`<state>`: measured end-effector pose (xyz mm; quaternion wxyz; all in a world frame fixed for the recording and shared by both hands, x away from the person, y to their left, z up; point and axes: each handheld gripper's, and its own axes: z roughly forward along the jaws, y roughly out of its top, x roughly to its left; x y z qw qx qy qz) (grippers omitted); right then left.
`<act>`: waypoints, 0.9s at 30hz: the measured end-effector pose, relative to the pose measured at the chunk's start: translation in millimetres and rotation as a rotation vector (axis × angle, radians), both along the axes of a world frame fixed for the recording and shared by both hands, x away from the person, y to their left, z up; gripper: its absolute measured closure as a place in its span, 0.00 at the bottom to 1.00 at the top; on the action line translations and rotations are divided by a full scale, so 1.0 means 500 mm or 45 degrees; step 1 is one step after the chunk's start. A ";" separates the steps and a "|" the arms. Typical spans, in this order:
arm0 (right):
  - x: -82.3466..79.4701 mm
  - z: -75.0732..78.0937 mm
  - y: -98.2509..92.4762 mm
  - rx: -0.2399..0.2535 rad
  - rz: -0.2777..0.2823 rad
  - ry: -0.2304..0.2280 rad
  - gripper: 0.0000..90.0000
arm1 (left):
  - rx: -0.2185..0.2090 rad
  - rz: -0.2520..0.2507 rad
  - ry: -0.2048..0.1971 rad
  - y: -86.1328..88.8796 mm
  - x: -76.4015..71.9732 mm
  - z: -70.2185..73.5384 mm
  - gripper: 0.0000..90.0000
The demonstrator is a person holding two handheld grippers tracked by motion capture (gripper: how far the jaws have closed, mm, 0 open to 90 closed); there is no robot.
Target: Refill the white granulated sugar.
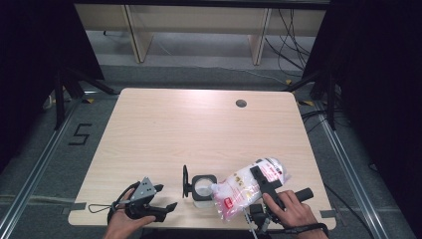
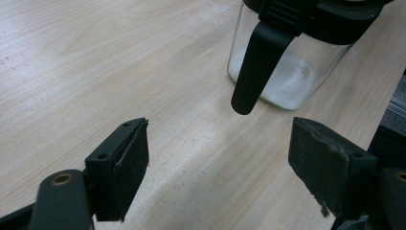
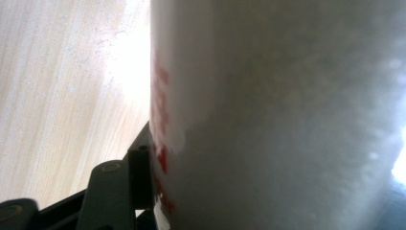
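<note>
From above, the right gripper (image 1: 263, 183) is gripping a white plastic bag (image 1: 249, 185) of powder, tilting its mouth over an open glass jar (image 1: 203, 187) near the table's (image 1: 199, 129) front edge. The left gripper (image 1: 166, 197) is resting just left of the jar.

In the left gripper view, its jaws are standing wide apart, holding nothing, facing the jar (image 2: 292, 81).

In the right gripper view, the bag (image 3: 287, 120) is pressing against one jaw.

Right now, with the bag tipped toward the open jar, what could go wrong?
1. The bag, clamped in the right tool, has its mouth at the jar rim; powder may spill onto the table.
2. The left tool stands open, apart from the jar, so the jar could shift.
</note>
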<state>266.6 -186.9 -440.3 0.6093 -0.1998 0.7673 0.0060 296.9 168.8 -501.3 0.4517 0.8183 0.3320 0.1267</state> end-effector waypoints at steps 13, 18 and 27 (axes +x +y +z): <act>-0.003 -0.008 0.000 0.033 -0.029 0.022 0.46 | 0.003 0.008 0.010 0.000 -0.001 0.001 0.24; -0.002 -0.003 0.001 0.013 -0.022 0.028 0.46 | -0.011 -0.005 -0.004 -0.001 0.000 -0.001 0.24; 0.000 -0.005 0.000 0.008 -0.010 0.014 0.46 | -0.003 -0.004 -0.003 0.000 0.000 0.000 0.24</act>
